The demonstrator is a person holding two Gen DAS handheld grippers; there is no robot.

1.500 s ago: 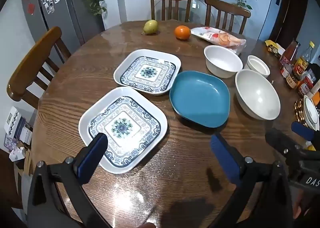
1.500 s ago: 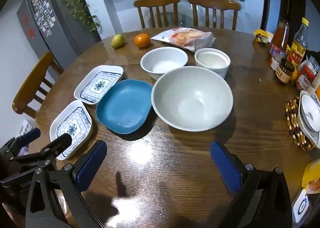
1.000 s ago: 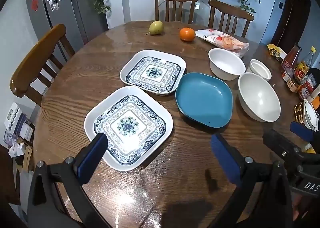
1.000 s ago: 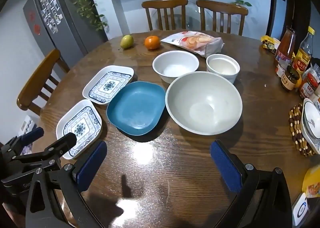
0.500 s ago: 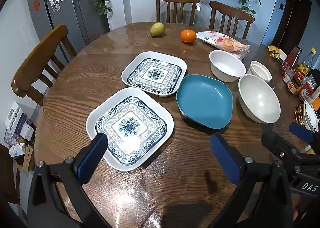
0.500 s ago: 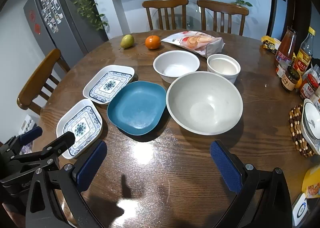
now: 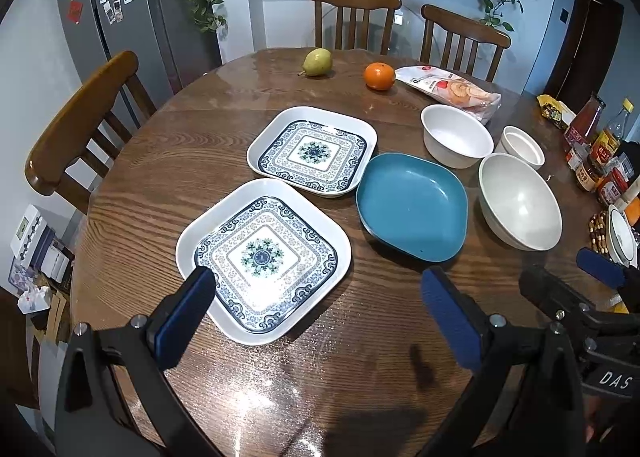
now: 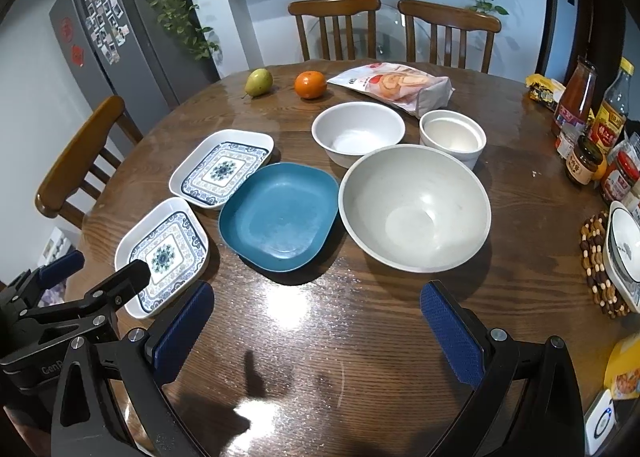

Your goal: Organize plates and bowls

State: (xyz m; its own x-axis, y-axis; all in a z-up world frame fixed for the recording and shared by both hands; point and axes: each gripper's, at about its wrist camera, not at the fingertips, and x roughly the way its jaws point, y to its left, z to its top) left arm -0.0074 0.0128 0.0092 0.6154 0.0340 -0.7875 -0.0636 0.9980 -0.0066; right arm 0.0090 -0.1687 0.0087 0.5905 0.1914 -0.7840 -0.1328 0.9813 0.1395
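Note:
Two square blue-patterned white plates lie on the round wooden table: the near plate and the far plate. To their right sits a teal square plate, then a large grey bowl, a medium white bowl and a small white bowl. My left gripper hangs open just above the near plate's front edge. My right gripper is open over bare table in front of the teal plate and grey bowl. Both hold nothing.
A pear, an orange and a snack bag lie at the far side. Bottles and jars crowd the right edge, with a bowl on a beaded trivet. Wooden chairs surround the table.
Both grippers have drawn back and risen slightly, so the dishes look a little farther away. Both stay open and no dish has moved.

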